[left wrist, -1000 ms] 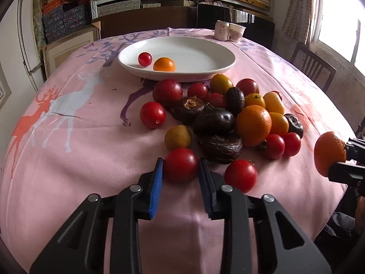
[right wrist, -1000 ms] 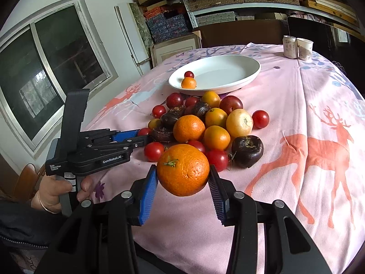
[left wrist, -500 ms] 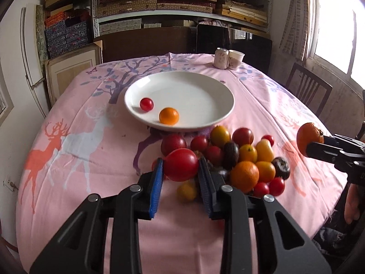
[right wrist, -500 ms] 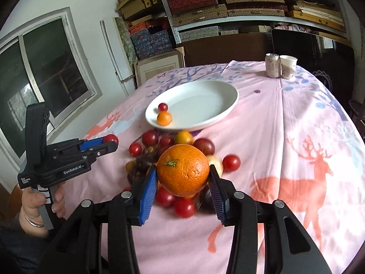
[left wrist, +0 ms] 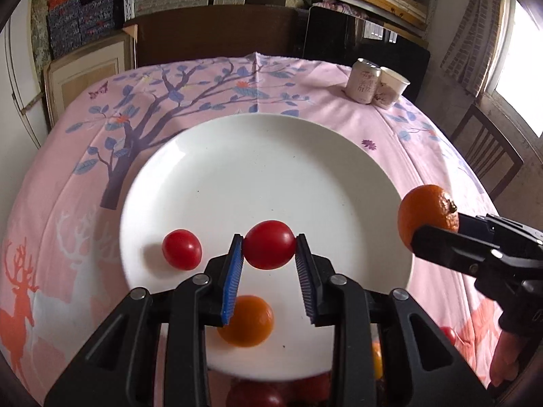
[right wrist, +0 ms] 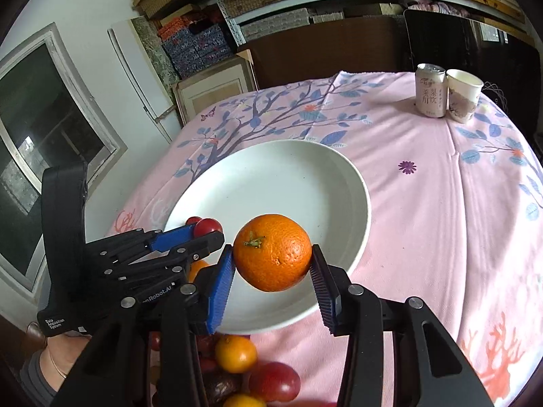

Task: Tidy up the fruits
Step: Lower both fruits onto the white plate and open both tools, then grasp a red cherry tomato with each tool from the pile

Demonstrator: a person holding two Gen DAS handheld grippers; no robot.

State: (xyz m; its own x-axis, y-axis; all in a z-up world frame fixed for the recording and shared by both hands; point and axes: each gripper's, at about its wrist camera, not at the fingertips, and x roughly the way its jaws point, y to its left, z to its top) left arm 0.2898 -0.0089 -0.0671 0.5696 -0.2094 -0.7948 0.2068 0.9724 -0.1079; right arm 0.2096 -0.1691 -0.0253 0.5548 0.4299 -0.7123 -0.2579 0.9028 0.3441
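My left gripper (left wrist: 268,247) is shut on a red tomato (left wrist: 269,244) and holds it above the near part of the white plate (left wrist: 271,156). On the plate lie a small red tomato (left wrist: 181,249) and a small orange fruit (left wrist: 246,320). My right gripper (right wrist: 272,258) is shut on a big orange (right wrist: 272,257) above the plate's (right wrist: 288,173) near right rim. The orange also shows in the left wrist view (left wrist: 426,218). The left gripper (right wrist: 203,232) shows at the plate's left in the right wrist view.
The rest of the fruit pile (right wrist: 247,369) lies on the pink tablecloth just in front of the plate. A drink can (right wrist: 430,90) and a paper cup (right wrist: 463,95) stand at the table's far right. A chair (left wrist: 488,156) stands to the right.
Both grippers have moved forward from over the fruit pile to over the plate, each carrying its fruit. The plate now fills much of both views.
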